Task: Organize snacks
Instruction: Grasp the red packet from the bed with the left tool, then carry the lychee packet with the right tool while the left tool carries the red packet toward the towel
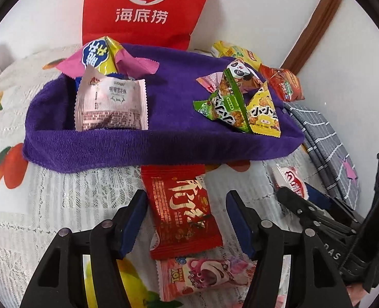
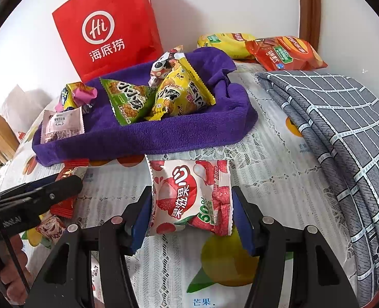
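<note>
A purple cloth tray (image 1: 91,143) (image 2: 163,138) holds a pale pink packet (image 1: 111,105), a yellow-and-pink packet (image 1: 99,54) and green and yellow triangular packets (image 1: 238,105) (image 2: 127,100). My left gripper (image 1: 186,220) is open around a red packet (image 1: 181,210) lying on the tablecloth, with a pink Toy Story packet (image 1: 202,274) below it. My right gripper (image 2: 192,213) is open, its pads on both sides of a white-and-red lychee packet (image 2: 189,195); I cannot tell whether they touch it. That packet also shows in the left view (image 1: 292,182).
A red Haidilao paper bag (image 1: 148,7) (image 2: 107,25) stands behind the tray against the wall. Yellow and red chip bags (image 2: 256,48) lie at the back right. A folded grey checked cloth (image 2: 338,133) covers the right side. The lace fruit-print tablecloth (image 1: 61,200) covers the table.
</note>
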